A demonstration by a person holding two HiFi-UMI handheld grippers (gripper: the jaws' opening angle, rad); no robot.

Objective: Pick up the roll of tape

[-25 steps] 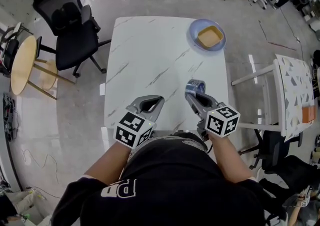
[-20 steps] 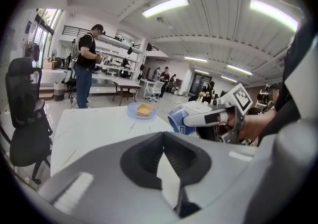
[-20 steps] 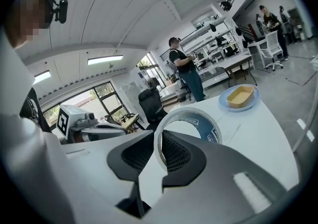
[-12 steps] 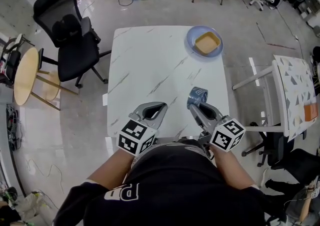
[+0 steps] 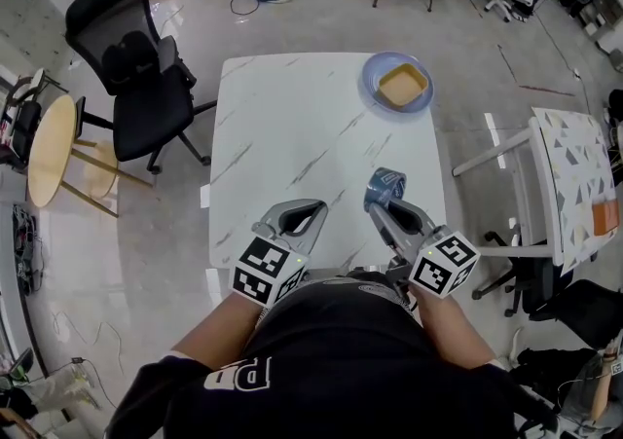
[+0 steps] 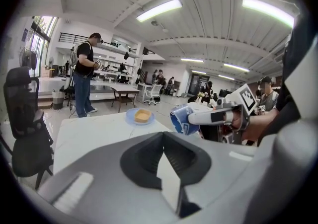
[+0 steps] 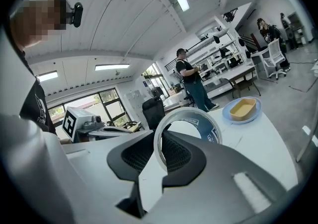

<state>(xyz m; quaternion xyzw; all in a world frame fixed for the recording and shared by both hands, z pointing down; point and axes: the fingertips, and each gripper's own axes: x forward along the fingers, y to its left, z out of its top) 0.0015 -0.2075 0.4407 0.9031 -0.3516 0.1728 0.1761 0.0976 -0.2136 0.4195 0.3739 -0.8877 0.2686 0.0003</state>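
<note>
Right gripper [image 5: 381,203] clamps the roll of tape [image 5: 385,183] upright, close to the table's [image 5: 282,106] right edge. Left gripper [image 5: 310,205], jaws together and empty, is at the near edge, with the plate [image 5: 374,79] far right.

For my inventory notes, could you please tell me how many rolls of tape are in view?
1: the blue roll of tape, clamped in the right gripper over the white table's near right part. None other shows.
</note>
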